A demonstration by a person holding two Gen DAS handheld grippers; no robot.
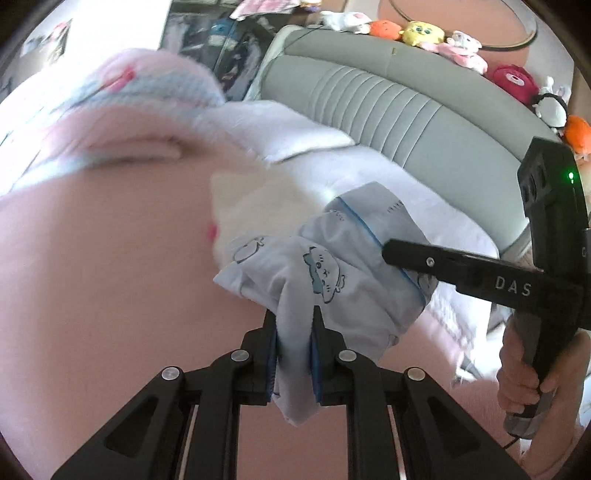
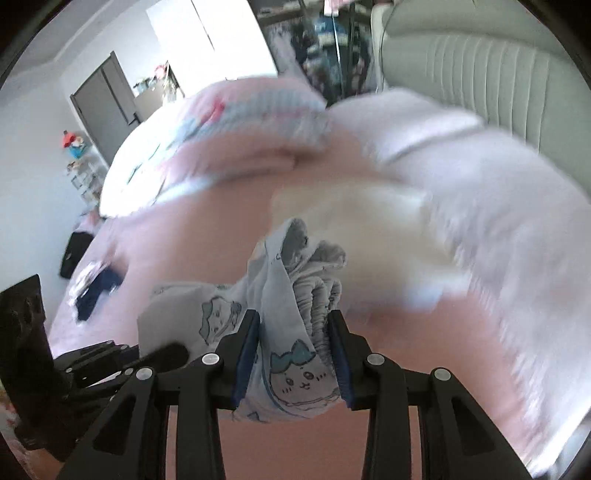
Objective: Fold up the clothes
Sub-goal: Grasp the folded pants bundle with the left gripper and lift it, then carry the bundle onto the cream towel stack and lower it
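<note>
Pink bedding [image 1: 110,280] covers the bed that fills both wrist views, with a grey ribbed headboard [image 1: 399,107] behind it and a row of plush toys [image 1: 421,33] along its top. A folded pink blanket with blue stripes [image 1: 122,99] lies toward the far side of the bed, blurred, and a pale cream cloth [image 1: 258,206] lies on the sheet just beyond the grippers. A white pillow or quilt [image 2: 480,184] stretches along the headboard.

The left gripper [image 1: 294,354] is clamped on a bunched fold of a light blue garment with cartoon cat prints [image 1: 325,273], the cloth squeezed between its blue pads. The right gripper [image 2: 293,354] is closed on another part of the same garment [image 2: 295,332], where a thicker gathered bundle, with what looks like an elastic waistband, keeps its fingers wider apart. The garment hangs between the two tools, lifted off the bedding.

In the left wrist view the right gripper [image 1: 391,254] reaches in from the right and bites the garment's blue-piped edge, and a hand [image 1: 524,376] grips its handle. In the right wrist view the left gripper [image 2: 162,354] shows at the lower left. A dark garment [image 2: 96,291] lies farther off on the bed, and a grey door [image 2: 107,110] stands in the white wall.
</note>
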